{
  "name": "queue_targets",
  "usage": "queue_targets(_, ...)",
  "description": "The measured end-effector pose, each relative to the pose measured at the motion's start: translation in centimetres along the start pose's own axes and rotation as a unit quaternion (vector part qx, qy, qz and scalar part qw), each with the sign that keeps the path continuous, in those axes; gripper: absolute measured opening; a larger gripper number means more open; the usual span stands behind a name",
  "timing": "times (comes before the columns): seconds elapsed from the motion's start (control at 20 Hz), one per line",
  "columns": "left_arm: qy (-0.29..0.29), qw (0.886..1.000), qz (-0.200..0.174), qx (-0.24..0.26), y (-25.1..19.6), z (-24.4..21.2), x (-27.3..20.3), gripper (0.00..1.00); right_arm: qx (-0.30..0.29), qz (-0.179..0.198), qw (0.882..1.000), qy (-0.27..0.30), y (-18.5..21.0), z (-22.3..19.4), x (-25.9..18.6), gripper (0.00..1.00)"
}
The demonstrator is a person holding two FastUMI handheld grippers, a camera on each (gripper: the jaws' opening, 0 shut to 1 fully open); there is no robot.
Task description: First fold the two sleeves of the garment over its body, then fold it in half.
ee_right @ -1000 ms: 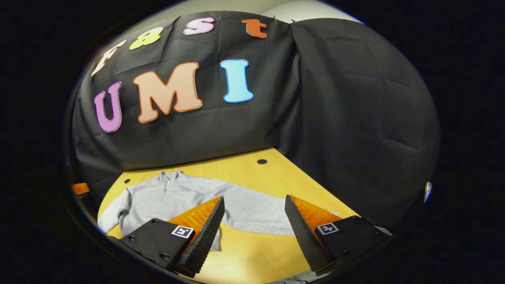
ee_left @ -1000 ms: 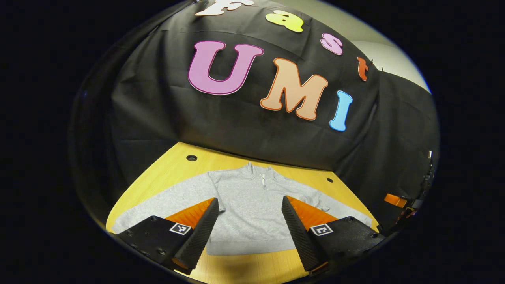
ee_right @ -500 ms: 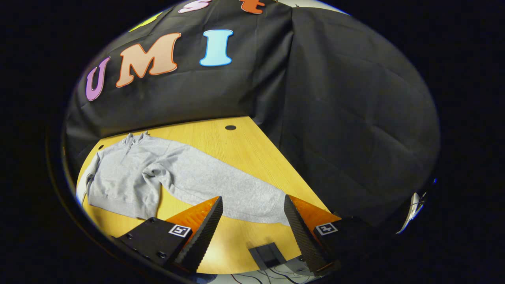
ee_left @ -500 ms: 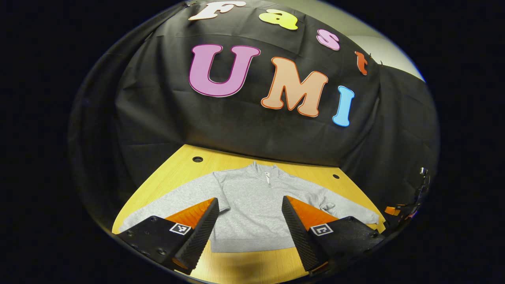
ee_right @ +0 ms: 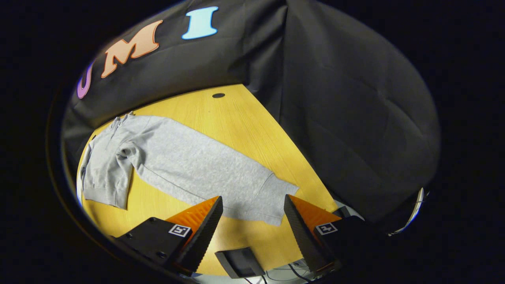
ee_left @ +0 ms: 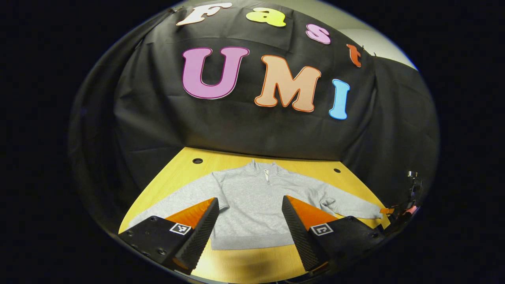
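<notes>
Grey fleece is what you are working with: a sweatshirt [ee_left: 252, 201] lies flat, front up, on the yellow wooden table [ee_left: 185, 167], collar toward the black cloth wall [ee_left: 244, 130] and both sleeves spread outward.

Your left gripper [ee_left: 250, 227] hangs above the table's near edge with its jaws wide apart and nothing between them. Its fingers [ee_left: 203, 227] cover part of the sweatshirt's lower corners, and the left sleeve's cuff is hidden behind the left finger block. From the left gripper view you see the whole body, the short zip at the collar and the hem running between the fingers. At that view's right edge, by the far cuff, a small orange piece shows; you cannot tell what it is.

Your right gripper [ee_right: 252, 225] also stands wide, holding nothing. The right gripper view shows the right sleeve [ee_right: 205, 169] stretched diagonally, its cuff lying just beyond the open jaws, not touching them. A dark box [ee_right: 240, 263] and some cables sit below the table edge, partly cut off.
</notes>
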State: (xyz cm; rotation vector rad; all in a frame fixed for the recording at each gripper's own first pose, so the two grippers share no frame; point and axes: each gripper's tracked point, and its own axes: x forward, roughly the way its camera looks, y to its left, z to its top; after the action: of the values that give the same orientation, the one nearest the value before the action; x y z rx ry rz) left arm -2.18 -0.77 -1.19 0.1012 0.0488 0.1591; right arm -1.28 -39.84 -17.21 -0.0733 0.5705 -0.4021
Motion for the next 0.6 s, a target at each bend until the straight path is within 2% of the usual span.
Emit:
queue_targets(0.25, 0.002, 1.000, 0.010, 0.017, 0.0, 0.1, -0.5, 0.93, 0.004, 0.002, 0.999, 0.045, -1.0, -2.2, 2.3, 0.99)
queue_targets(0.4, 0.012, 1.000, 0.021, 0.009, 0.4, -0.7, -0.5, 0.93, 0.017, 0.014, 0.997, 0.071, -0.7, -3.7, 2.7, 0.98)
queue_targets(0.45, 0.016, 1.000, 0.024, 0.005, 0.5, -1.0, -0.5, 0.93, 0.016, 0.015, 0.998, 0.062, -0.8, -3.5, 2.9, 0.97)
queue_targets(0.55, 0.019, 0.999, 0.026, -0.001, 0.4, -1.3, -0.6, 0.93, 0.010, 0.020, 0.998, 0.063, -0.5, -3.7, 2.8, 0.91)
queue_targets(0.6, 0.022, 0.999, 0.026, -0.003, 0.5, -1.7, -0.5, 0.93, 0.011, 0.020, 0.998, 0.067, -0.2, -3.7, 2.6, 0.84)
